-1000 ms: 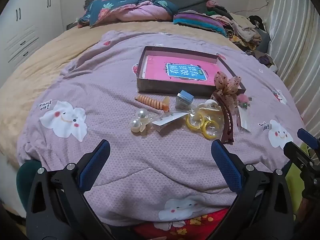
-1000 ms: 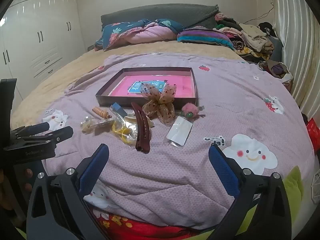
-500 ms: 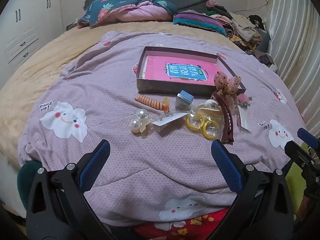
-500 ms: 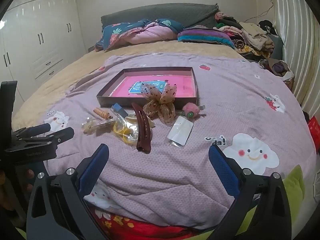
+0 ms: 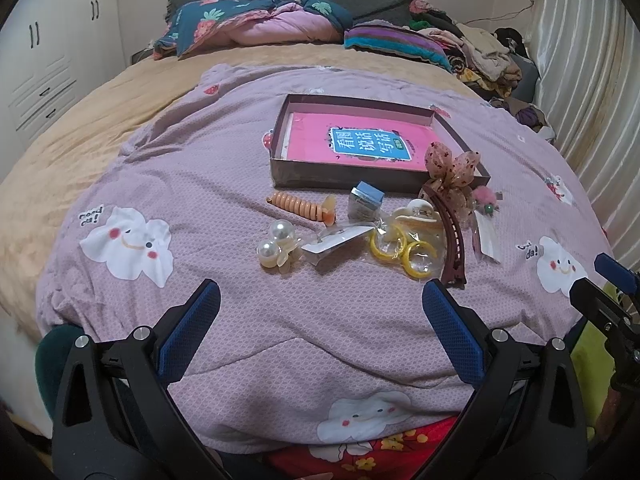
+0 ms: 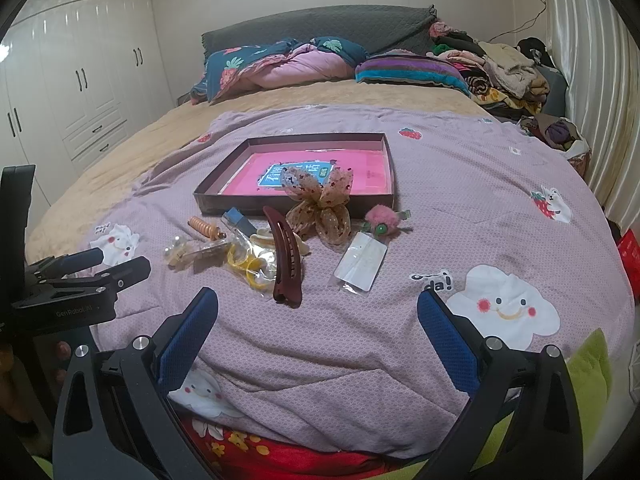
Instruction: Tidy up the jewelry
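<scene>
Both claws gape wide, holding nothing: left gripper (image 5: 320,304) and right gripper (image 6: 318,312) low in frame above the purple quilt (image 5: 200,168). Mid-frame, hair clips, yellow rings (image 5: 404,246) and a maroon clip (image 6: 286,262) lie scattered just before the open box (image 5: 280,160).

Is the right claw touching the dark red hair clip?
Apart. In the right wrist view the right claw stands open, with bare blanket between its fingertips and the dark red hair clip.
</scene>
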{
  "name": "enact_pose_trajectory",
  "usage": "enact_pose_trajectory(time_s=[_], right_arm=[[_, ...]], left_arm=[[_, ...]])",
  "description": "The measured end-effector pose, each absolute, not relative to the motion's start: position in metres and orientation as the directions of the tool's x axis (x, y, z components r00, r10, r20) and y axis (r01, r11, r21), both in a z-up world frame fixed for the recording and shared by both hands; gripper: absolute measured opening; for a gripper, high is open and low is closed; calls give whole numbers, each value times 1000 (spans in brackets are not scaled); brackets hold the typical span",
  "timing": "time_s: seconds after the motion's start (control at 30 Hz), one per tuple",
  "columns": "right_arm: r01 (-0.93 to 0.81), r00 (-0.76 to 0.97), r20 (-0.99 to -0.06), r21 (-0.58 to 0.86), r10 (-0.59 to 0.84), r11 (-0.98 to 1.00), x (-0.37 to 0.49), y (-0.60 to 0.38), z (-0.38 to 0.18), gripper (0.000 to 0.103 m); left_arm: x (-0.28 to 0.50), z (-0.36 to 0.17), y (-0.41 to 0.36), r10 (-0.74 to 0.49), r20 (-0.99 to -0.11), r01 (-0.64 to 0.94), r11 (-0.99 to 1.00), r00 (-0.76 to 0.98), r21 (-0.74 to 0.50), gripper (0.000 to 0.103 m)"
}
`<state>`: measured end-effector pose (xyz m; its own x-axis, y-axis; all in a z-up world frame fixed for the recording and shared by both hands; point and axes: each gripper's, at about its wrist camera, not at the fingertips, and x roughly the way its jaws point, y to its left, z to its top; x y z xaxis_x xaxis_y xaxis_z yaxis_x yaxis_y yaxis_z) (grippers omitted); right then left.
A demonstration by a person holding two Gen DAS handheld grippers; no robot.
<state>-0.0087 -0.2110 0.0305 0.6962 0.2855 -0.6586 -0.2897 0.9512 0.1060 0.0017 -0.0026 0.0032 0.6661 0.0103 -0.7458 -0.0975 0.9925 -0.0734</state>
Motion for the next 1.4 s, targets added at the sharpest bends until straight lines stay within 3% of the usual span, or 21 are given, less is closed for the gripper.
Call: enact_pose_trajectory(time_s=[1.4], right_arm=[[-290,694,-658,118,294,950,-7,-211,33,99]], left_arm=[[3,3,-4,3,-742,-83,994,670,-71,95]])
